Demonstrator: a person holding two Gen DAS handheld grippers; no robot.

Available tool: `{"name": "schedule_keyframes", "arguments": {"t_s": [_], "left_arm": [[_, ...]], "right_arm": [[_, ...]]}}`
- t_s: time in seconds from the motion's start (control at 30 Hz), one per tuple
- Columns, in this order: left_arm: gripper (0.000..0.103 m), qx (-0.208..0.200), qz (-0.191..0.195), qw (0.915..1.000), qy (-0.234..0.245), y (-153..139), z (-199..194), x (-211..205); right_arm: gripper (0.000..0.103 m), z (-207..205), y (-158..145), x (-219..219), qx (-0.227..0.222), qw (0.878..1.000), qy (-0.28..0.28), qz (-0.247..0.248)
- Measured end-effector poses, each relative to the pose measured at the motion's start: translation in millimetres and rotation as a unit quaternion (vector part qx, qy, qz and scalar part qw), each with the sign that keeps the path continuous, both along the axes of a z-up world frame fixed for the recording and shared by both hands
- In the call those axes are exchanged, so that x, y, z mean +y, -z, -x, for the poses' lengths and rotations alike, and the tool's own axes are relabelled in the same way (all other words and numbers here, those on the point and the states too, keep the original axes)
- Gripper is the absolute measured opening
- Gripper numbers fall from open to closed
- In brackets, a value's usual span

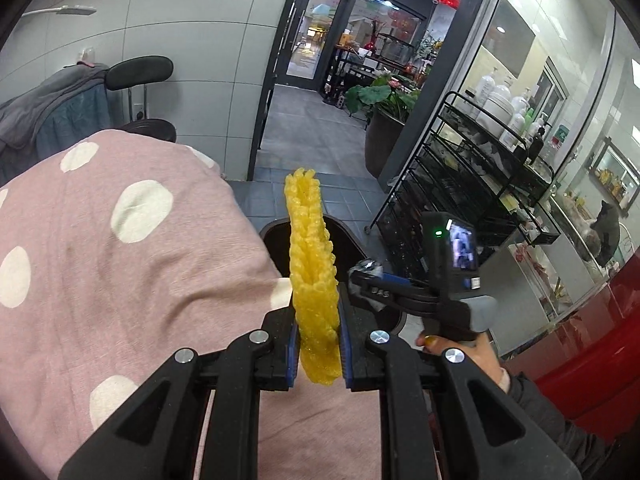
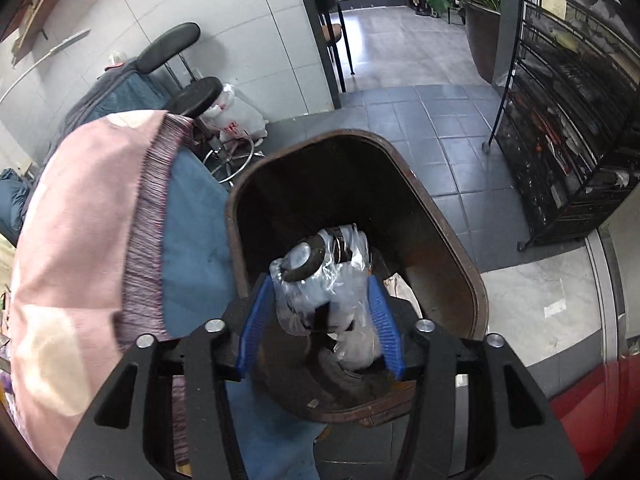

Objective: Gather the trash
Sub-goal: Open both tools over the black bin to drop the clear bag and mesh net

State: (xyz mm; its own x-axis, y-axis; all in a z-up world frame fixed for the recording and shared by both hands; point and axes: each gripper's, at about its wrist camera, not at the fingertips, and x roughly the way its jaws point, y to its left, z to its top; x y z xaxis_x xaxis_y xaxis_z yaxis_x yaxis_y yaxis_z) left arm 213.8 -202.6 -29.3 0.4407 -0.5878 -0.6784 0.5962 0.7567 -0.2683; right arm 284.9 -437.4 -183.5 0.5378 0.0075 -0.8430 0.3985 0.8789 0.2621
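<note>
Over the bin (image 2: 440,264), right tongs (image 2: 320,320) seemingly loose around plastic-wrapped trash (image 2: 320,276).

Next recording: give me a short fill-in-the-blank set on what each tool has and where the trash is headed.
1. The left tool is shut on a piece of foam netting coloured ____.
2. Between the right tool's blue pads sits a crumpled clear ____ wrapper.
3. That wrapper hangs over the open dark ____ standing on the tiled floor.
4. The pink cloth beside the left tool carries white ____.

Missing words: yellow; plastic; bin; dots
</note>
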Motion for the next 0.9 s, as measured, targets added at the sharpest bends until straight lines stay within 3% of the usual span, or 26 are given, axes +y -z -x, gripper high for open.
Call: {"name": "schedule_keyframes", "arguments": {"t_s": [0.07, 0.2, 0.5, 0.9], "left_arm": [[0.016, -0.003, -0.004, 1.0000, 0.005, 0.2, 1.4, -6.8], [0.016, -0.005, -0.007, 0.9998, 0.017, 0.7, 1.7, -17.3], [0.016, 0.018, -0.015, 0.9986, 0.047, 12.2, -3.7, -61.4], [0.016, 0.058, -0.053, 0.9939, 0.078, 46.9, -17.4, -119.3]], "right_arm": [[0.067, 0.5, 5.4, -1.2, 0.001, 1.000, 0.003, 0.001], [0.076, 8.1, 4.8, -0.9, -0.001, 1.000, 0.009, 0.008], [0.080, 50.2, -6.1, -12.9, -0.011, 0.999, 0.036, 0.025], [0.082, 107.4, -5.7, -21.1, -0.005, 0.998, 0.062, 0.031]]}}
